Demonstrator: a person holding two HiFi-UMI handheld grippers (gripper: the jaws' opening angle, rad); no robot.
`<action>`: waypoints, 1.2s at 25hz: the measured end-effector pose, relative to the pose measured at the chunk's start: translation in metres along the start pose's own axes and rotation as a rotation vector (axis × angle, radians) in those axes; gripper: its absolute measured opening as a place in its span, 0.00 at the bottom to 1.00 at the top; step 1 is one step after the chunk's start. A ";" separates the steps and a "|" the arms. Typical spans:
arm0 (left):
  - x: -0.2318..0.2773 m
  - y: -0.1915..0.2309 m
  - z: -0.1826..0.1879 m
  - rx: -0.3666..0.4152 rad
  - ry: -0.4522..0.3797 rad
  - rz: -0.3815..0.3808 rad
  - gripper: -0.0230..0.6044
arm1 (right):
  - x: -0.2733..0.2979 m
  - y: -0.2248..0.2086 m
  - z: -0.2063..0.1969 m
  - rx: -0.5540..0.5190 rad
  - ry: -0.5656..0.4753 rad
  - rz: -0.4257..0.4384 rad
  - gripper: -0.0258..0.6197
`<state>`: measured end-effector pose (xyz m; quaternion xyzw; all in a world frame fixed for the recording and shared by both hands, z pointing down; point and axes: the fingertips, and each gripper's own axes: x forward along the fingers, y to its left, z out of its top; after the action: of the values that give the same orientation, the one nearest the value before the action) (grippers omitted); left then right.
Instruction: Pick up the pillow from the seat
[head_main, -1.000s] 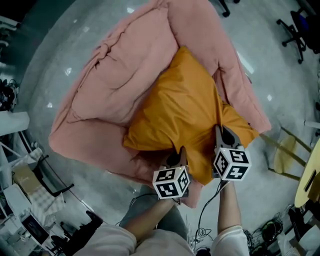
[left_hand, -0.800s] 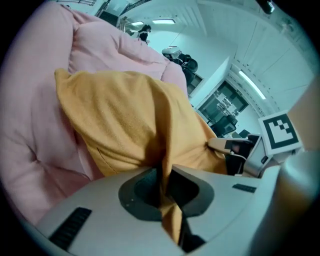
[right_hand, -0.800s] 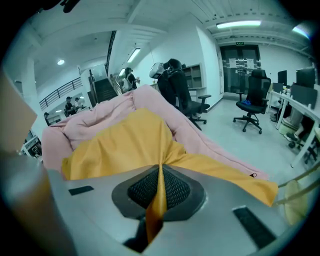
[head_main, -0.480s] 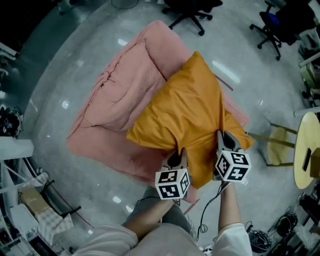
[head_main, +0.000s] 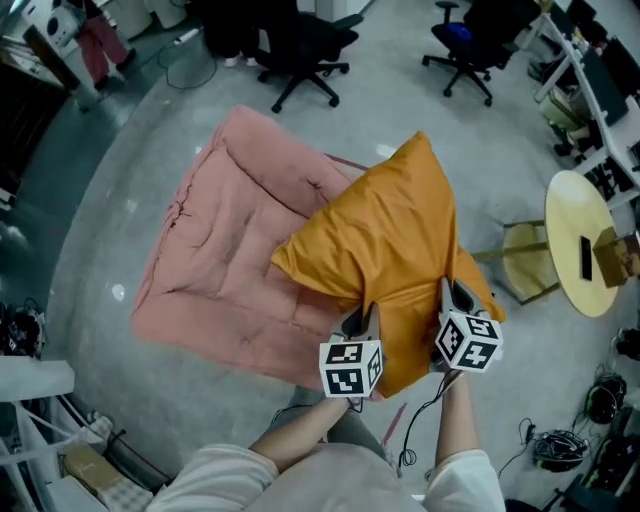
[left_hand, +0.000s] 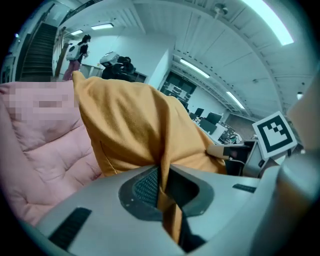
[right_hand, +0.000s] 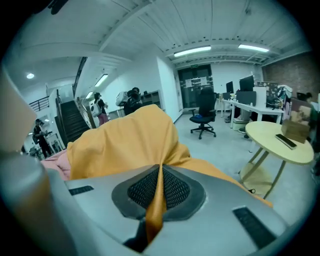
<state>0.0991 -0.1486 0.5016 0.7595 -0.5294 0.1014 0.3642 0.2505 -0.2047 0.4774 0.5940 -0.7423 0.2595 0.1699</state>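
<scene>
**Both Claws Clenched on the Orange Pillow**

My left gripper (head_main: 358, 320) was clenched on a fold of the orange pillow (head_main: 385, 235). The cloth was pinched between its ribbed pads (left_hand: 145, 186) and ran down through the slot behind them. My right gripper (head_main: 450, 295) was clamped the same way on another fold of the pillow's near edge, with a thin ridge of orange fabric squeezed flat between its jaws. The two claws sat side by side, near each other but apart, each with its marker cube (head_main: 350, 367) turned up toward my head camera.

The pillow's bulk stretched away from me, and its far corner pointed toward the black office chairs (head_main: 300, 45). Seen from above, it covered the right-hand part of the pink seat (head_main: 225, 250) and reached past that edge over the grey floor (head_main: 480, 140). I couldn't tell whether its underside touched the cushion. In the left gripper view, the quilted pink seat lay to the left of the pillow and lower down.

Off to my right stood a round pale-yellow table (head_main: 570, 215) with a dark flat object (head_main: 585, 258) lying on it. A black cable (head_main: 418, 425) hung from my right claw beside my forearm.
</scene>
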 end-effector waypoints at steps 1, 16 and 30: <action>0.000 -0.010 0.000 0.018 0.006 -0.019 0.08 | -0.011 -0.009 0.000 0.017 -0.010 -0.020 0.09; -0.004 -0.146 -0.022 0.364 0.103 -0.292 0.08 | -0.155 -0.112 -0.054 0.305 -0.137 -0.291 0.09; -0.007 -0.219 -0.079 0.538 0.249 -0.436 0.08 | -0.239 -0.156 -0.119 0.489 -0.162 -0.449 0.09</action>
<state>0.3069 -0.0534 0.4561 0.9049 -0.2611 0.2487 0.2263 0.4519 0.0296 0.4685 0.7844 -0.5199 0.3379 0.0160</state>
